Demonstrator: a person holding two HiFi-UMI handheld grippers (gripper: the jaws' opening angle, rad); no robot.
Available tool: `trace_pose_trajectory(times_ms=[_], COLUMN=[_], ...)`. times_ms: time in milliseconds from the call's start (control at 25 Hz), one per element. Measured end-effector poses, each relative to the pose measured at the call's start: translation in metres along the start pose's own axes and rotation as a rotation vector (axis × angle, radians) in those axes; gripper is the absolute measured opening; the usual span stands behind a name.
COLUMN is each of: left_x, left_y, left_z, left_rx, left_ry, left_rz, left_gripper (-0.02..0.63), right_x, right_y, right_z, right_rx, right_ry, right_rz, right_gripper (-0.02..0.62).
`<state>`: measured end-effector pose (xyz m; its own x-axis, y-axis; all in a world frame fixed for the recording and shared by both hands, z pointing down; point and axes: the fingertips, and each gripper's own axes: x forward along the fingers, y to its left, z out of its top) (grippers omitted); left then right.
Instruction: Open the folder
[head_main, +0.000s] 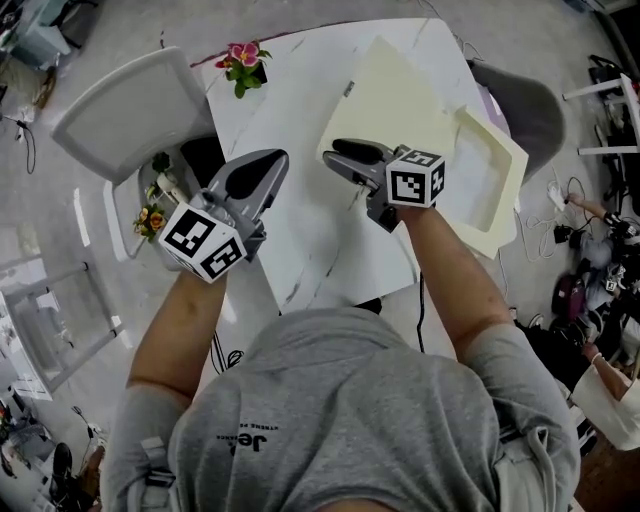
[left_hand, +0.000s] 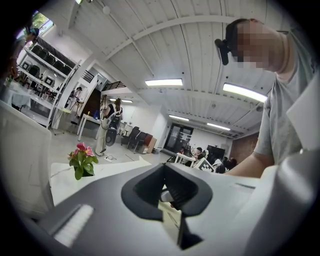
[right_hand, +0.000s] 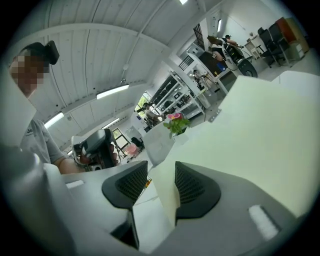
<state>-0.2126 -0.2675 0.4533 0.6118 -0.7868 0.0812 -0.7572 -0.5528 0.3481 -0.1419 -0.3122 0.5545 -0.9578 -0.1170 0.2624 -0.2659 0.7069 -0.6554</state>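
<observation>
A cream folder (head_main: 395, 95) lies on the white marble table (head_main: 290, 220), at its far right, with a raised tray-like half (head_main: 490, 185) on its right side. My right gripper (head_main: 335, 152) is at the folder's near left corner. In the right gripper view the cover's edge (right_hand: 165, 192) stands between the jaws (right_hand: 161, 185) and rests against the right pad. The left pad is apart from it, so nothing is clamped. My left gripper (head_main: 272, 160) hovers over the bare table left of the folder, its jaws (left_hand: 167, 192) a narrow gap apart and empty.
A small pot of pink flowers (head_main: 243, 62) stands at the table's far left corner. A white chair (head_main: 130, 110) is at the table's left and a grey chair (head_main: 535, 110) behind the folder on the right. Bags and cables lie on the floor at the right (head_main: 590, 280).
</observation>
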Motion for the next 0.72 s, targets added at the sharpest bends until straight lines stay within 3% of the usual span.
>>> trace_pose_trajectory(times_ms=[120, 320, 400, 520, 720], left_x=[0.001, 0.006, 0.009, 0.015, 0.033], left_y=[0.009, 0.019, 0.02, 0.02, 0.02], left_z=[-0.008, -0.019, -0.024, -0.032, -0.044], left_rx=[-0.011, -0.029, -0.034, -0.038, -0.02], left_ry=[0.017, 0.031, 0.038, 0.052, 0.094], left_rz=[0.002, -0.007, -0.014, -0.02, -0.001], left_gripper=[0.058, 0.058, 0.058, 0.058, 0.058], right_x=[0.012, 0.011, 0.009, 0.012, 0.01], right_y=[-0.03, -0.091, -0.099, -0.1, -0.102], right_z=[-0.019, -0.065, -0.074, -0.076, -0.074], right_rx=[0.008, -0.118, -0.231, -0.341, -0.254], right_ry=[0.054, 0.288, 0.356, 0.381, 0.339], right_rz=[-0.088, -0.453, -0.551, -0.616, -0.619], right_gripper=[0.153, 0.152, 0.104, 0.089, 0.051])
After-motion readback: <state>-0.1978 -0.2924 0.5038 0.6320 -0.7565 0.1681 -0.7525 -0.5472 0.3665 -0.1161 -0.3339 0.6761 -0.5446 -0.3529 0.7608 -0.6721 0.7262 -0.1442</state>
